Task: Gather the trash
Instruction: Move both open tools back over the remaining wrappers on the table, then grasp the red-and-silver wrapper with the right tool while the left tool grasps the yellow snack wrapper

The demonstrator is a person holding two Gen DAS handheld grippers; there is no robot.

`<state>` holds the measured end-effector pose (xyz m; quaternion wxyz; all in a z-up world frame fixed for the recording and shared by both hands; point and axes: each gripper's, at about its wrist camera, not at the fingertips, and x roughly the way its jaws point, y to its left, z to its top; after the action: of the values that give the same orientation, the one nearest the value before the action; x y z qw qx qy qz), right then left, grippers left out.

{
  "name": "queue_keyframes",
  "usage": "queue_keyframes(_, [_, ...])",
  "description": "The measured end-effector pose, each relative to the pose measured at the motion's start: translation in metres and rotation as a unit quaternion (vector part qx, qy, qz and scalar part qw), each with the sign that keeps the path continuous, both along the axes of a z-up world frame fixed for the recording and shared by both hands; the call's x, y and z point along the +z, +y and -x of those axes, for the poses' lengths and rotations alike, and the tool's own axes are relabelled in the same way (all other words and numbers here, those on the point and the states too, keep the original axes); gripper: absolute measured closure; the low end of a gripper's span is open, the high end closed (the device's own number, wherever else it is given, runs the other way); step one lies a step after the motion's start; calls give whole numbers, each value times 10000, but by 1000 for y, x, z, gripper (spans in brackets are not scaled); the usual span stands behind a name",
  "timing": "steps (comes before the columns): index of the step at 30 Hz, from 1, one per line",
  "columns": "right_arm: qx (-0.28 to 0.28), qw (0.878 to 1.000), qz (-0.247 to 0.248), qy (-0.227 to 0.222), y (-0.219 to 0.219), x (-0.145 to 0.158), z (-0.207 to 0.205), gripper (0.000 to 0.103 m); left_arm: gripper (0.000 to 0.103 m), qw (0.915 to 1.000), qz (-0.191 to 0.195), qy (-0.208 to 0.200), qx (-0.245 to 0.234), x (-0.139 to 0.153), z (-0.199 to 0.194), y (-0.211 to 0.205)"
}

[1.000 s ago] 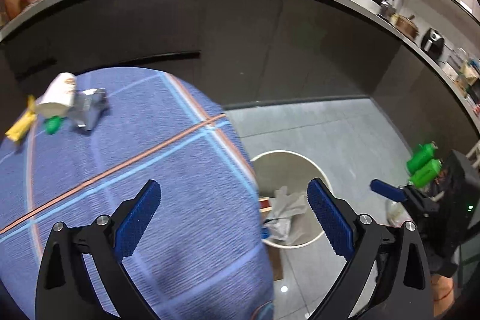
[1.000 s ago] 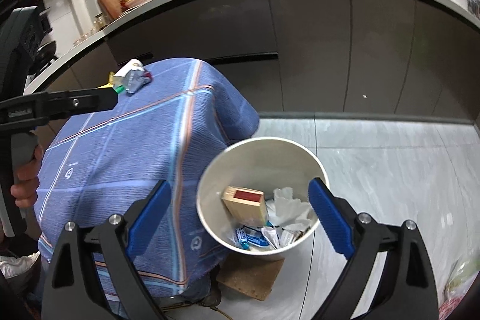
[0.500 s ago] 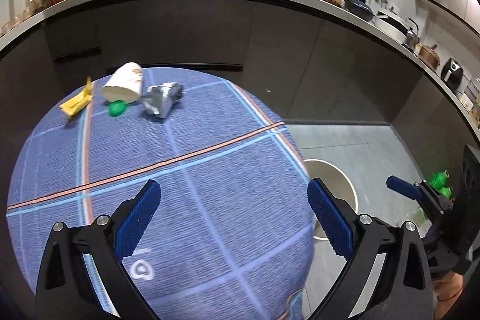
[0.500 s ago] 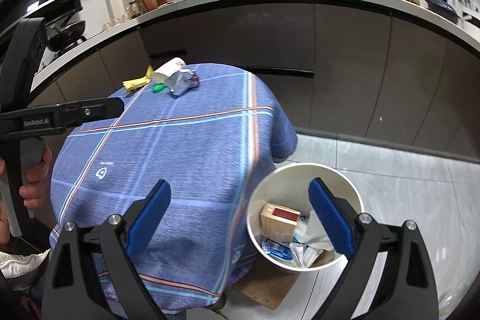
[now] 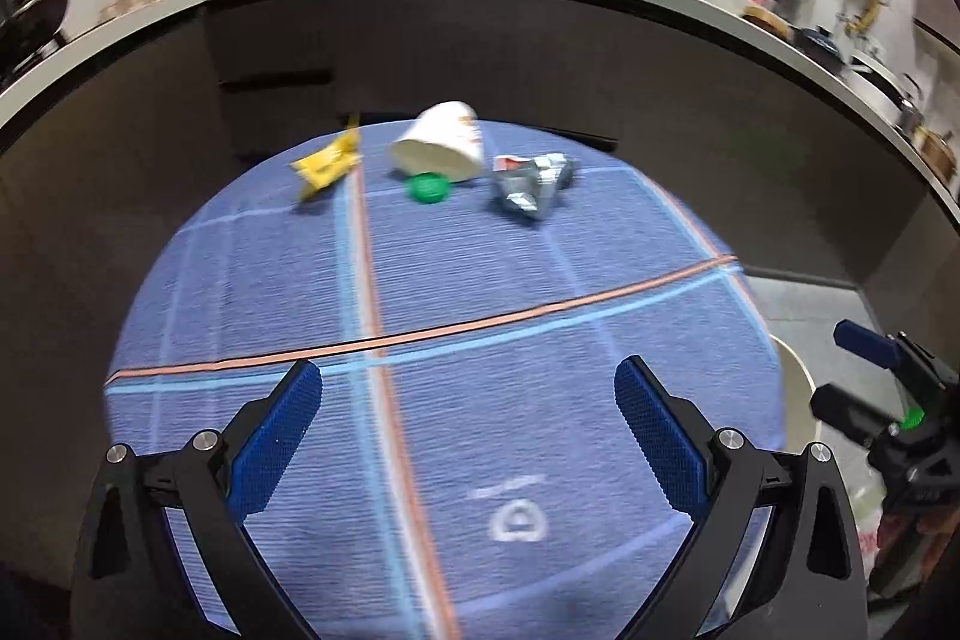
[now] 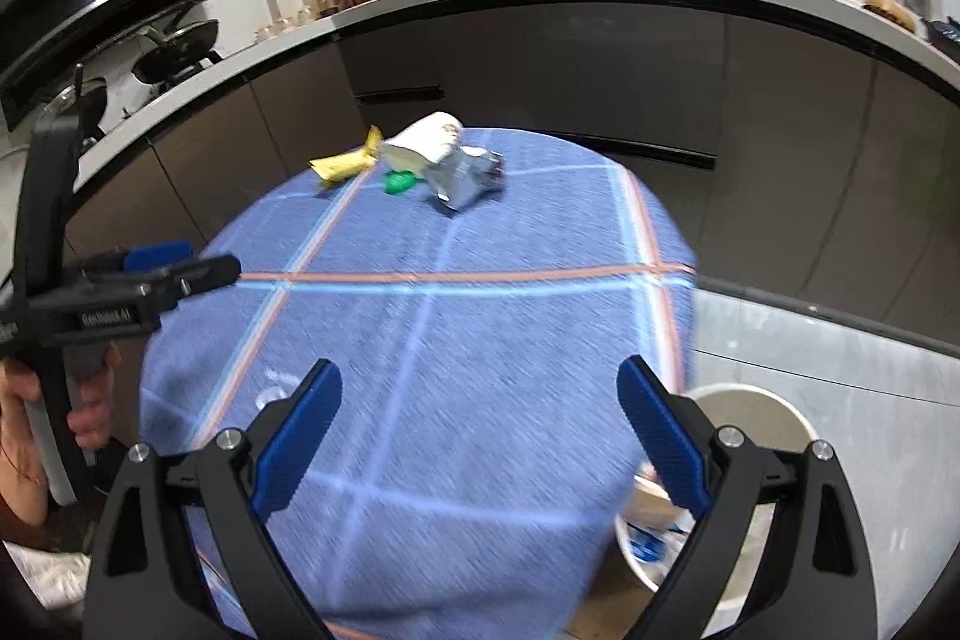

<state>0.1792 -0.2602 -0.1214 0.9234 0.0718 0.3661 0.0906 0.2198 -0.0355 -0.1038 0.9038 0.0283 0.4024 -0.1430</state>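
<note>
We held both tools, left and right, wide and empty over the worktop's near edge, while at its far edge lay the cup, light and crushable, best pinched across its rim.

A small table under a blue plaid tablecloth is carrying a tipped paper cup, a green bottle cap, a crumpled foil wrapper and a yellow wrapper bunched at its far edge.
</note>
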Motion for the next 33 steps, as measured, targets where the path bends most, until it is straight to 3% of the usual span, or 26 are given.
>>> queue_keyframes(9, [129,9998,-70,98,32,-1,-79,10,9,9997,-61,107,218,-11,-26,36])
queue_keyframes(19, [-32,9990,-156,427,53,-27,-175,10,9,9995,-89,275,149,-23,-62,49])
queue_keyframes(23, [-366,9970,-143,668,55,-43,-211,10,9,9992,-20,357,199,-26,-79,57])
queue_keyframes(28, [-871,9896,-792,824,38,-51,-242,9,9,9988,88,351,330,-23,-107,69])
queue_keyframes(33, [-1150,9859,-879,845,31,-54,-260,9,9,9992,42,134,367,-14,-141,72])
